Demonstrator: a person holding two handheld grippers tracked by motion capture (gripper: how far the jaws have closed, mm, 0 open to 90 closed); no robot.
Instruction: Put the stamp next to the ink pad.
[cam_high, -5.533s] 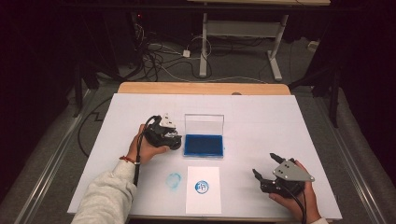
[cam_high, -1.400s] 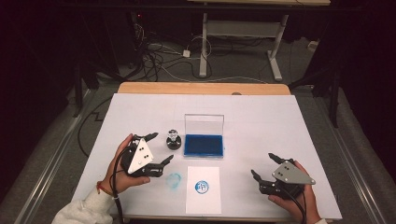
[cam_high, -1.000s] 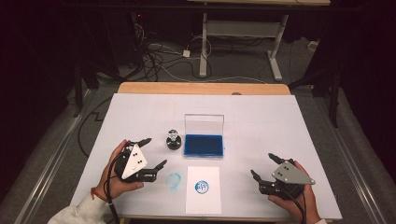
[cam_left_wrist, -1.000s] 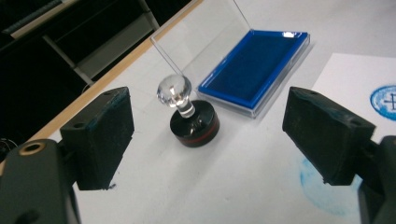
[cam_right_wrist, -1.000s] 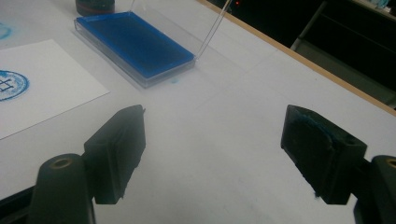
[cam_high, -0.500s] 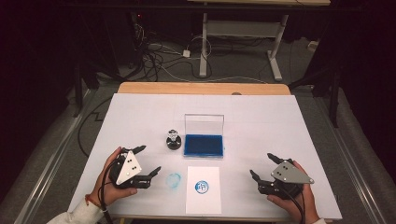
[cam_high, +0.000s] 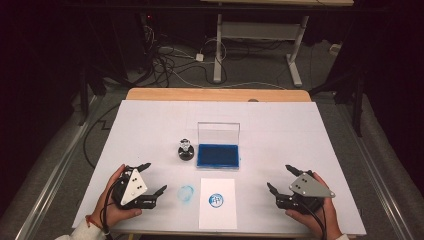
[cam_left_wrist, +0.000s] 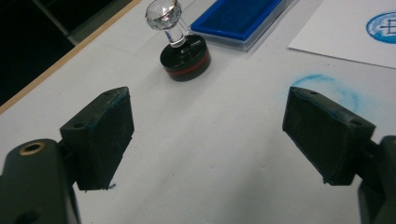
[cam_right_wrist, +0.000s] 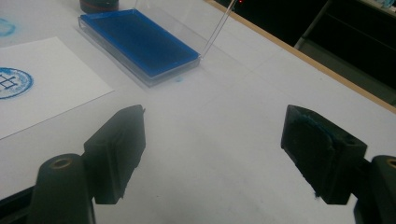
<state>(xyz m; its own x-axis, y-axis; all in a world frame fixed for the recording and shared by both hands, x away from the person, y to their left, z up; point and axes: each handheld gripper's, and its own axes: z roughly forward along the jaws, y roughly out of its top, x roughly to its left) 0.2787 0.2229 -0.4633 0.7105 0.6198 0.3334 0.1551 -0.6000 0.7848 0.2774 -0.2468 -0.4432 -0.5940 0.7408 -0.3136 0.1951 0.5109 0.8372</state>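
Resting released: left gripper, right gripper; stamp set down, paper printed; nothing apparently left.

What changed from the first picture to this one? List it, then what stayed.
The left gripper let go of the stamp, which it held beside the ink pad at first, and drew back toward the near left edge of the table, jaws open. The stamp now stands free, upright, left of the pad. Unchanged: the right gripper, open at the near right; the ink pad with lid up; the stamped paper; the blue smudge.
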